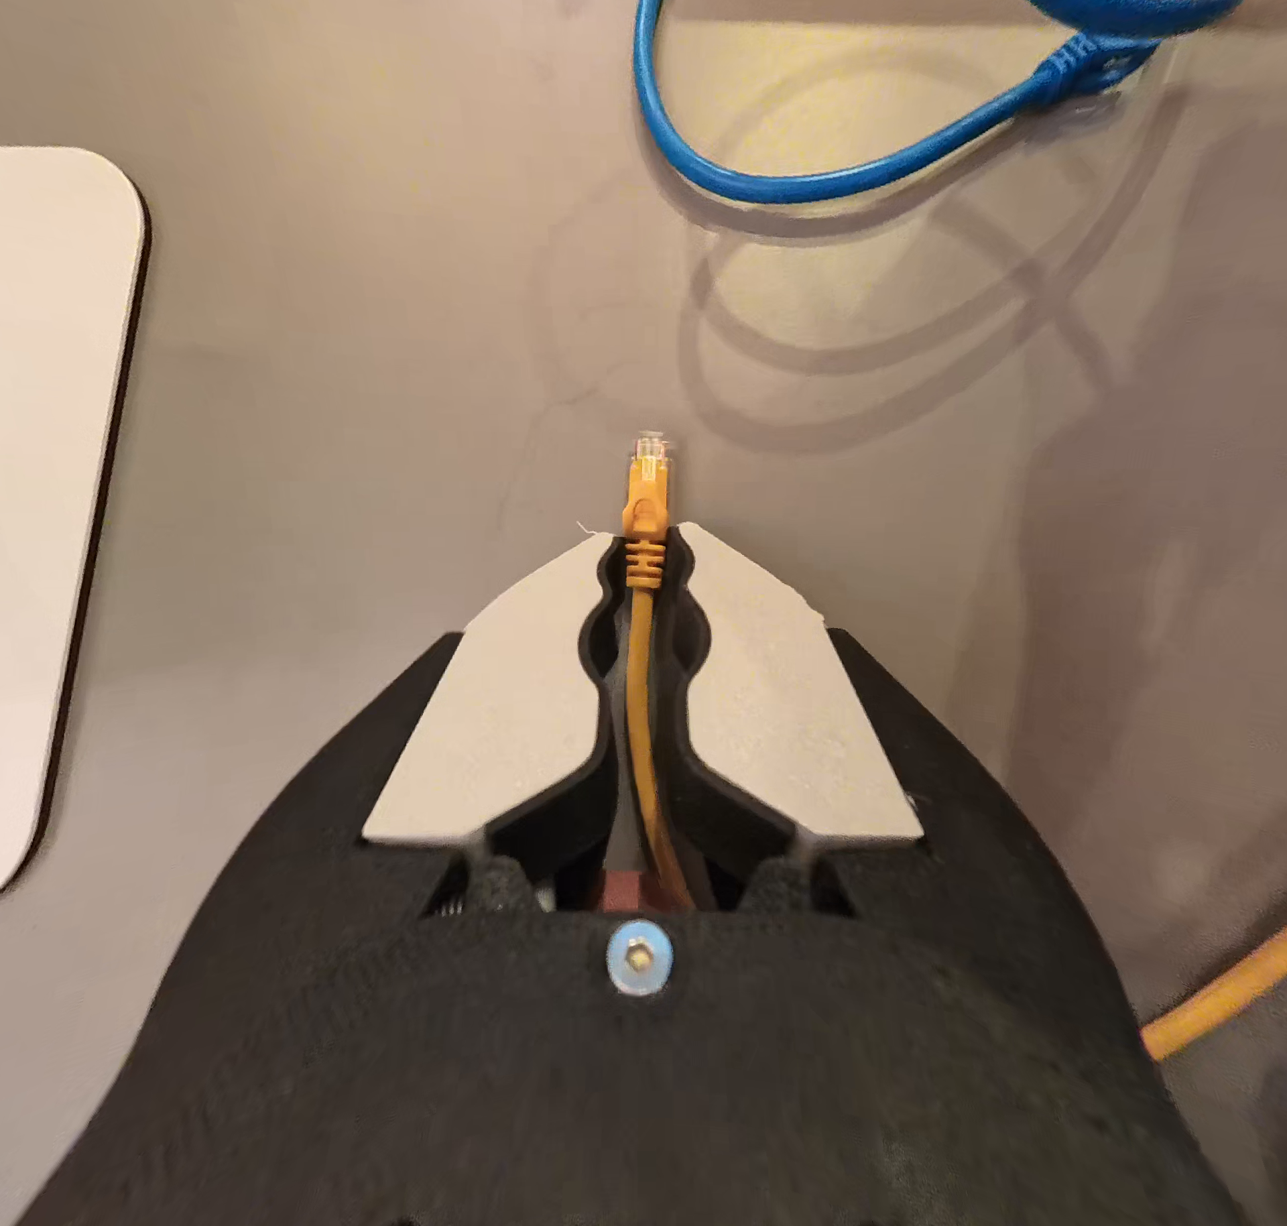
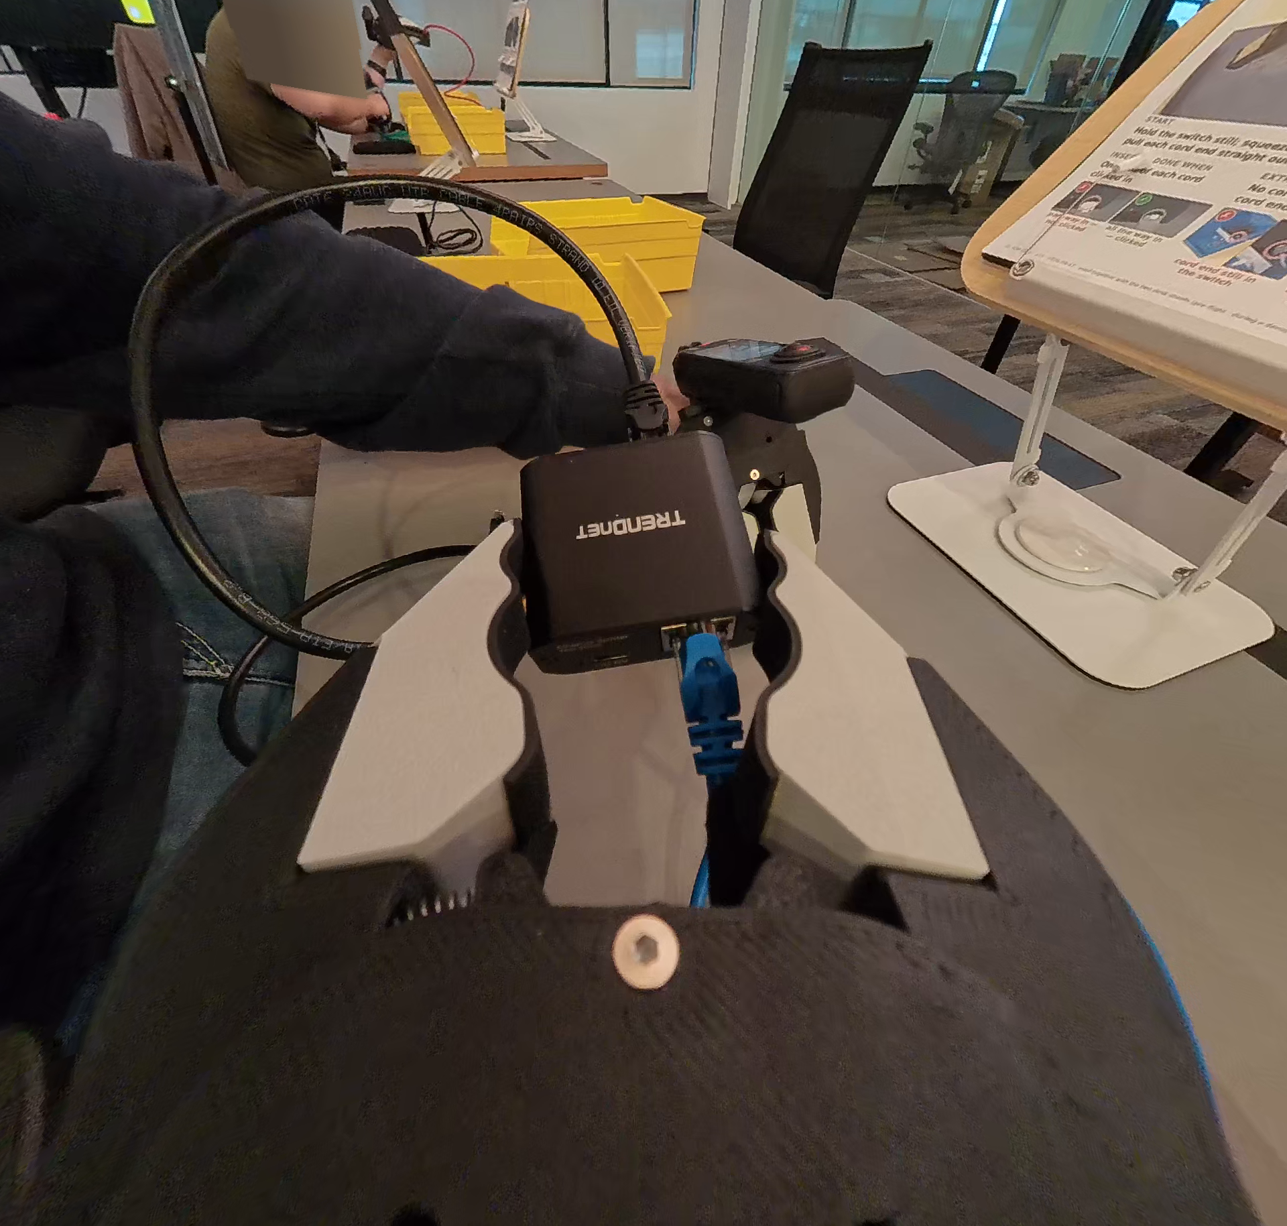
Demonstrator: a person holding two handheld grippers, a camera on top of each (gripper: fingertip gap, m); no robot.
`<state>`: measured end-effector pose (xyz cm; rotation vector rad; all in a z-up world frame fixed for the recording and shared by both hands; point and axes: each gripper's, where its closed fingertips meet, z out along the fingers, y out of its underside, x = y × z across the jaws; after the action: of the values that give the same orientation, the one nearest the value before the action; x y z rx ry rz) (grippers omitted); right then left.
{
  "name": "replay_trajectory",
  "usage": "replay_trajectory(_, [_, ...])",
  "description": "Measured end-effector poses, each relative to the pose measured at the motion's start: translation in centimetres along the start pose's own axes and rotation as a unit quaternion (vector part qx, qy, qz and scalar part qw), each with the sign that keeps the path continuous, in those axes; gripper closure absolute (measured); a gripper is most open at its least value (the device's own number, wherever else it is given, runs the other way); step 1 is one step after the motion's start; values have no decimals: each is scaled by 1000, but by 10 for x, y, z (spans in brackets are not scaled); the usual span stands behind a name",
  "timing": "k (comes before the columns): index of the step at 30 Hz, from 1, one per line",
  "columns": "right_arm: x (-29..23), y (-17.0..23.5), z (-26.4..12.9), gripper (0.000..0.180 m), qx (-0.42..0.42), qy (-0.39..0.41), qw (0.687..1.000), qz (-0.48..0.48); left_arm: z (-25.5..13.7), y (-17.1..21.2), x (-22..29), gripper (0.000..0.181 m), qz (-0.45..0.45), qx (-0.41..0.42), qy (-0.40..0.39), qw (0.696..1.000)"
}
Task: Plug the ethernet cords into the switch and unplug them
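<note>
- While my left tongs [image 1: 644, 531] point down at the grey bench [image 1: 348, 322], they are pinched narrow on the orange cord [image 1: 644, 705], gripping at its ribbed boot.
- Orange plug [image 1: 649, 475], with its clear tip, sticks out just past the fingertips; the tip is near the bench, contact cannot be judged.
- Orange cord runs back between the fingers into the tongs body; another stretch of it shows at the lower right edge of the left wrist view.
- Blue cord [image 1: 766, 176] loops above the bench at upper right of that view, throwing several shadows; one blue boot end is visible there, blurred.
- White rounded board [image 1: 63, 461] lies flat on the bench at the left edge.
- My right tongs [image 2: 637, 580] are spread wide around the black switch [image 2: 634, 552], fingers pressed to both of its sides, holding it.
- Port side of the switch faces my camera; a blue plug [image 2: 707, 691] sits in one port, neighbouring ports are bare.
- Black cord [image 2: 174, 482] enters the switch's far side and arcs in a big loop to the left.
- Beyond the switch, my left arm in a dark sleeve [image 2: 313, 329] reaches across, left tongs seen there from the side.
- Instruction board on a white stand [image 2: 1079, 587] at right; yellow bins [image 2: 599, 238] behind.
</note>
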<state>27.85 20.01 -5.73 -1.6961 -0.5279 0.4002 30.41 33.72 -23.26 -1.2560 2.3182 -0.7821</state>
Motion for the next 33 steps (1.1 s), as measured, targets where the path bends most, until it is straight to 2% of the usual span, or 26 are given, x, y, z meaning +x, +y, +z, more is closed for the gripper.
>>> replay_trajectory(5, [2, 2, 2, 118, -3, 7, 1000, -1, -5, 4, 0, 170, -28, -1, -7, 1000])
replay_trajectory(9, [7, 4, 3, 118, -6, 14, 1000, -2, -35, 6, -9, 170, -48, 13, -35, 998])
replay_trajectory(13, [12, 6, 10, 118, -14, 21, 1000, -9, -100, -5, -31, 170, -44, 24, -101, 994])
replay_trajectory(18, [20, 14, 23, 118, -34, 31, 999, -19, -210, -33, -57, 170, -10, 27, -194, 981])
replay_trajectory(21, [25, 19, 30, 118, -47, 38, 998, -26, -272, -59, -54, 170, 20, 15, -231, 973])
replay_trajectory(24, [31, 21, 35, 118, -58, 48, 996, -39, -311, -90, -32, 170, 56, -2, -234, 971])
replay_trajectory(28, [38, 24, 45, 118, -69, 52, 995, -44, -311, -136, 11, 170, 103, -14, -205, 973])
replay_trajectory(31, [38, 23, 51, 118, -67, 46, 996, -46, -281, -158, 45, 170, 134, -34, -172, 975])
replay_trajectory(33, [34, 18, 52, 118, -54, 31, 997, -41, -253, -160, 64, 170, 137, -50, -140, 979])
